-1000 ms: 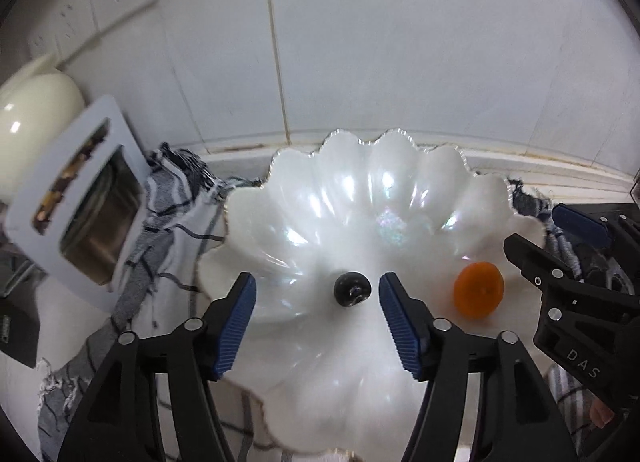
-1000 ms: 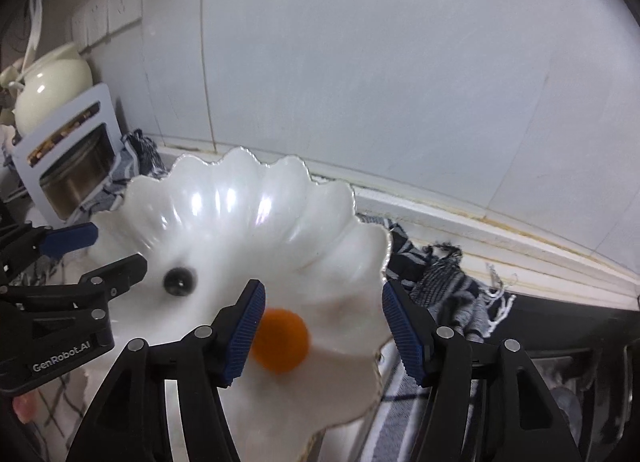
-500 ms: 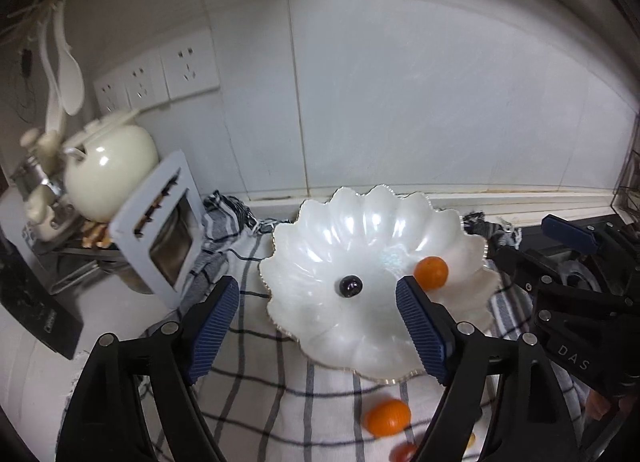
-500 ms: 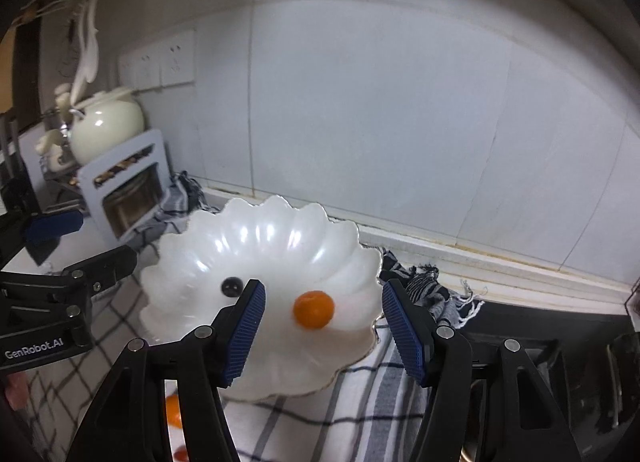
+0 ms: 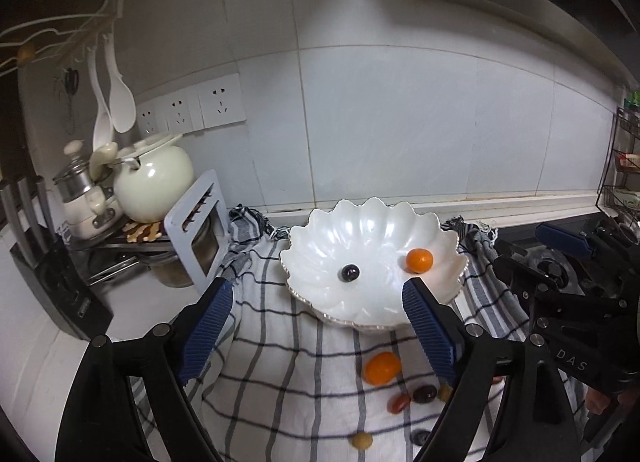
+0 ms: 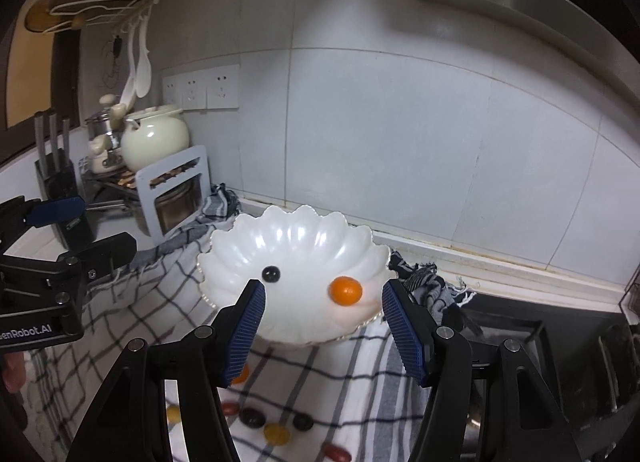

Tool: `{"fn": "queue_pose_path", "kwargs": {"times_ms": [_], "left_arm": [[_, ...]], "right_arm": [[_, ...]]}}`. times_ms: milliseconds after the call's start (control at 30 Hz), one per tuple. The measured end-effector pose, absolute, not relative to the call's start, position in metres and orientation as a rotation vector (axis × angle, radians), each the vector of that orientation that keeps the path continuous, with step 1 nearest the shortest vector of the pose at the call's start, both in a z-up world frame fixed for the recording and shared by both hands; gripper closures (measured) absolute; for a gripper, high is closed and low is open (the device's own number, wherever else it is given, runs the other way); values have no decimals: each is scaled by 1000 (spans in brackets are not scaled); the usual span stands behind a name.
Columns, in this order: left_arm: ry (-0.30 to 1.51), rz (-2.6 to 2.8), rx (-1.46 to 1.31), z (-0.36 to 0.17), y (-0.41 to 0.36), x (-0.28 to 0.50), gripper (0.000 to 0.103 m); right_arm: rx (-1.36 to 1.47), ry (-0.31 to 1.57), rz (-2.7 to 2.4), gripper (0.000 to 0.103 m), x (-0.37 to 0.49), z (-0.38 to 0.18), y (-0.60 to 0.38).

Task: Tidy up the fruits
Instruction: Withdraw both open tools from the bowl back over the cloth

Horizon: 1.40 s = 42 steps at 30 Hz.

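Observation:
A white scalloped bowl [image 5: 372, 221] [image 6: 304, 229] stands on a checked cloth [image 5: 280, 342] by the wall. It holds a small orange [image 5: 419, 260] [image 6: 345, 290] and a dark grape [image 5: 350, 273] [image 6: 271, 274]. Another orange [image 5: 382, 368] and several small red, dark and yellow fruits [image 5: 424, 394] [image 6: 276, 433] lie on the cloth in front of the bowl. My left gripper [image 5: 320, 332] is open and empty, held above the cloth short of the bowl. My right gripper [image 6: 323, 332] is open and empty too, on the bowl's right.
A grey rack with a jar [image 5: 200, 238], a cream kettle [image 5: 154, 181] and a small steel pot [image 5: 82, 189] stand at the left. A knife block [image 6: 56, 169] is further left. A stove top [image 6: 540, 342] lies to the right. Wall sockets [image 5: 200, 107] are behind.
Both grippers have pulled back and up from the bowl, so the cloth and the loose fruits in front now show. The orange and grape stay in the bowl.

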<state>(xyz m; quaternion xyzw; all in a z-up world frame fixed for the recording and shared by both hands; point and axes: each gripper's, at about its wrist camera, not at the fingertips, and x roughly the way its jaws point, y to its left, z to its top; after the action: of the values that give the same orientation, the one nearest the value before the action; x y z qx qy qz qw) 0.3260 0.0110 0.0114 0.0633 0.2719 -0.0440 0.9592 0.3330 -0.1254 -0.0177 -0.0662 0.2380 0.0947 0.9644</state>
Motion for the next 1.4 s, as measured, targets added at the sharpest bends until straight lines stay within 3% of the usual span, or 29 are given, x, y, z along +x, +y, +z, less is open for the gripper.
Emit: {"fn": "queue_pose_path", "kwargs": {"times_ms": [433, 1067, 1400], "left_arm": [[575, -86, 101, -4, 18, 281, 11], [676, -83, 93, -61, 14, 255, 11], [761, -66, 73, -97, 11, 261, 19]], "right_arm": [[-132, 451, 197, 41, 283, -26, -124], [-160, 577, 232, 41, 263, -80, -127], [-191, 603, 231, 41, 270, -104, -127]]}}
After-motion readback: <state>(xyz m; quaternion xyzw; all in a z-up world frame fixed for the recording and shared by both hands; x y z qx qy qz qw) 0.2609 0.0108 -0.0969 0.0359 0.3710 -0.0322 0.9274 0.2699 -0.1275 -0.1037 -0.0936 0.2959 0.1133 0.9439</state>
